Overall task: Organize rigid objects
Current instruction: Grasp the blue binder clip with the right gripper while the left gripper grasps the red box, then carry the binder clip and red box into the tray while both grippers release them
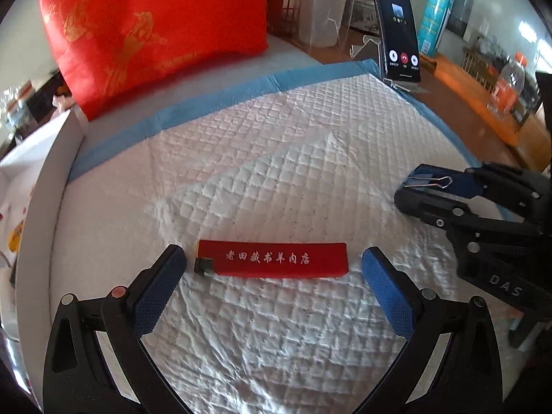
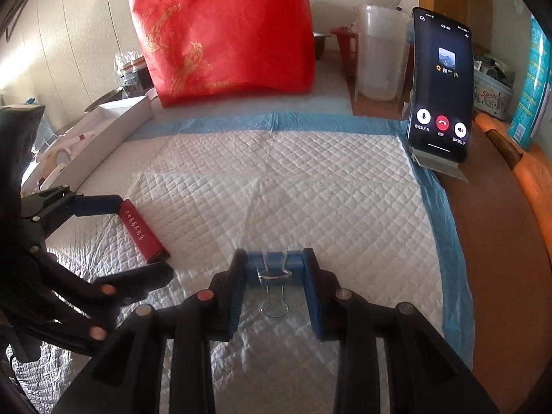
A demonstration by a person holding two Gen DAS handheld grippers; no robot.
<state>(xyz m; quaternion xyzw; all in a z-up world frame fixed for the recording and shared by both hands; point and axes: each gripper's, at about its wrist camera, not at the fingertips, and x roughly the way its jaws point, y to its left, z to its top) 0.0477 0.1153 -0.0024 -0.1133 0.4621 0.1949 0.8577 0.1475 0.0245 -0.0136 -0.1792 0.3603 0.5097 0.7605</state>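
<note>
Honestly, the clip (image 2: 274, 265) is pinched by the right gripper (image 2: 275, 288) on the pad (image 1: 293, 158); the lighter (image 1: 272, 259) lies between the spread left gripper (image 1: 272, 272) fingers, easily knocked askew if closed unevenly.

The red lighter (image 1: 272, 259) carried a line of white Chinese characters along its side, legible only in part: "老田藏书羊肉店" seemed the likeliest reading. The right gripper (image 1: 414, 189) bore the raised letters "DAS" on its black body. The red bag (image 2: 220, 31) showed gold print with large characters cut off at the top and "1988" beneath them. The phone (image 2: 441, 82) displayed a call screen; its small labels were too fine to read.
</note>
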